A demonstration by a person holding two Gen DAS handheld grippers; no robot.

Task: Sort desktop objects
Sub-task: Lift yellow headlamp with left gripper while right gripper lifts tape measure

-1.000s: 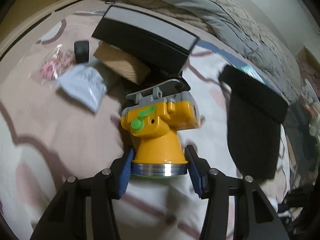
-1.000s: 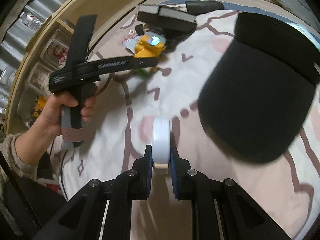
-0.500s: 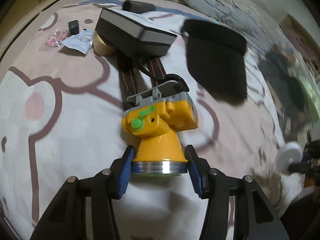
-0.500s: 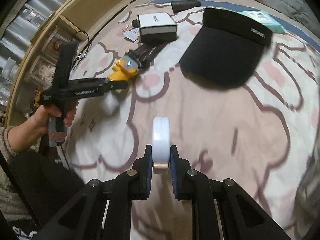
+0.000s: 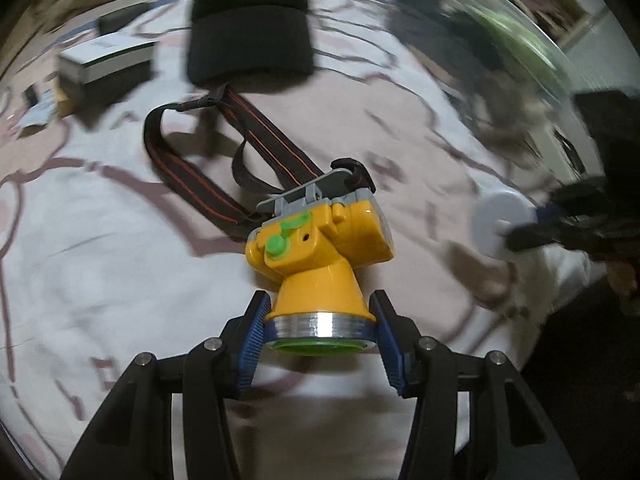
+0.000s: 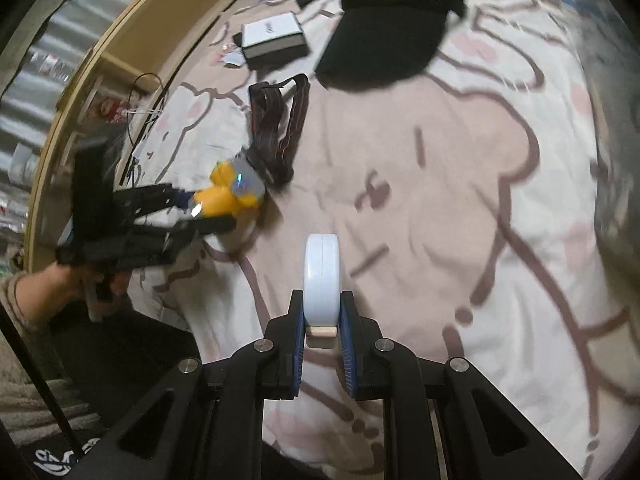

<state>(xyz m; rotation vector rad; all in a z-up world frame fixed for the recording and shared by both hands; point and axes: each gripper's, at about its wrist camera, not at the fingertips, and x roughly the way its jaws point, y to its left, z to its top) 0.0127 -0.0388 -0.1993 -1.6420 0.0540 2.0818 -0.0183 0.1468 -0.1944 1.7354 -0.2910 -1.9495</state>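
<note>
My left gripper [image 5: 320,332] is shut on the silver rim of a yellow headlamp [image 5: 316,256]. Its black strap with red stripes [image 5: 208,160] trails behind across the bedsheet. From the right wrist view the headlamp [image 6: 228,196] shows at the left in the left gripper [image 6: 192,208], held by a hand [image 6: 76,284]. My right gripper [image 6: 322,316] is shut on a round white disc [image 6: 322,280] standing on edge between the blue pads. The same white disc [image 5: 500,226] appears blurred at the right of the left wrist view.
A black visor cap [image 6: 388,28] and a black-and-white box [image 6: 274,38] lie far back on the cartoon-print sheet [image 6: 460,208]. Small packets [image 5: 38,112] lie beside the box [image 5: 106,66]. A wooden shelf [image 6: 116,60] runs along the left. Dark floor shows past the bed's near edge.
Both grippers have moved back across the bed away from the box and cap, which now look smaller and farther. The headlamp strap has been drawn out from under the box.
</note>
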